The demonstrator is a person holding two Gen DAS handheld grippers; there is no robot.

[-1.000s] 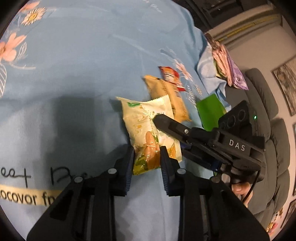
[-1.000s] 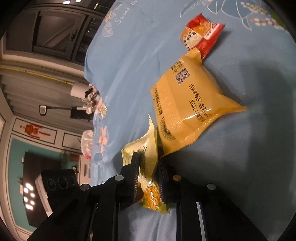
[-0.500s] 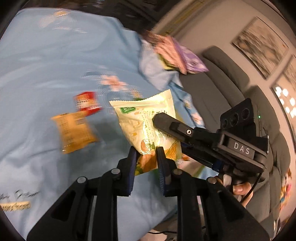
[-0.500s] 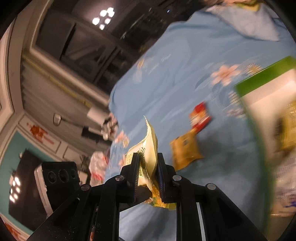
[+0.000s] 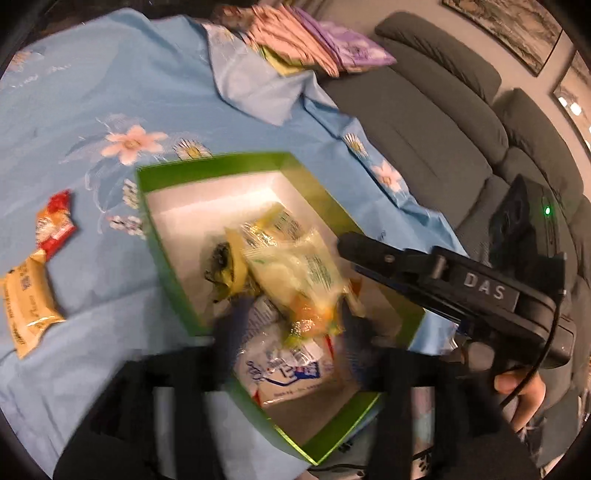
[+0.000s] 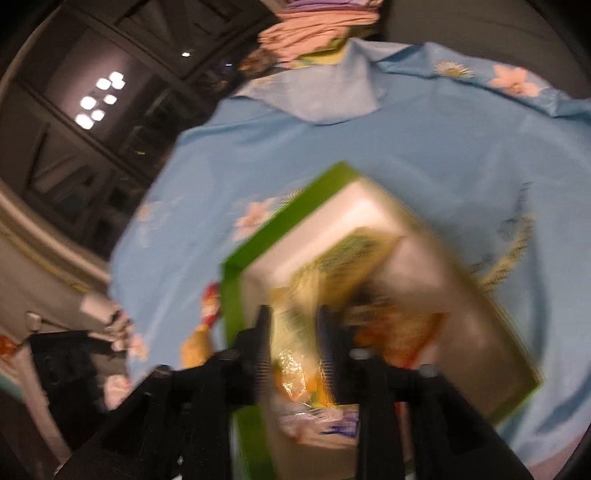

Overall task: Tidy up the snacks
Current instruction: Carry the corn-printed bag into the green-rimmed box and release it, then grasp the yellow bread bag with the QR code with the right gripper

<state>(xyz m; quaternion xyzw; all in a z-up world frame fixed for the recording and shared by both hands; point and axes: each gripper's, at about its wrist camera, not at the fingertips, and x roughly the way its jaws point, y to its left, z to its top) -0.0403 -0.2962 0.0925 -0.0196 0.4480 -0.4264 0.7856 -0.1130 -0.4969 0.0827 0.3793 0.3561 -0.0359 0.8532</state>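
Pale-yellow snack bag over the open green box, among packets already inside, between both sets of jaws. Light, crinkly, slick film, likely puffed with air; best pinched at a flat crimped seam, not the belly. Left gripper just spread wide, pads clear of the film; right gripper also just opening, narrower, bag between its fingers, contact lost in blur. Still out on the blue floral cloth covering the surface: orange packet, small red one. Beyond, folded cloths, grey sofa, framed pictures.
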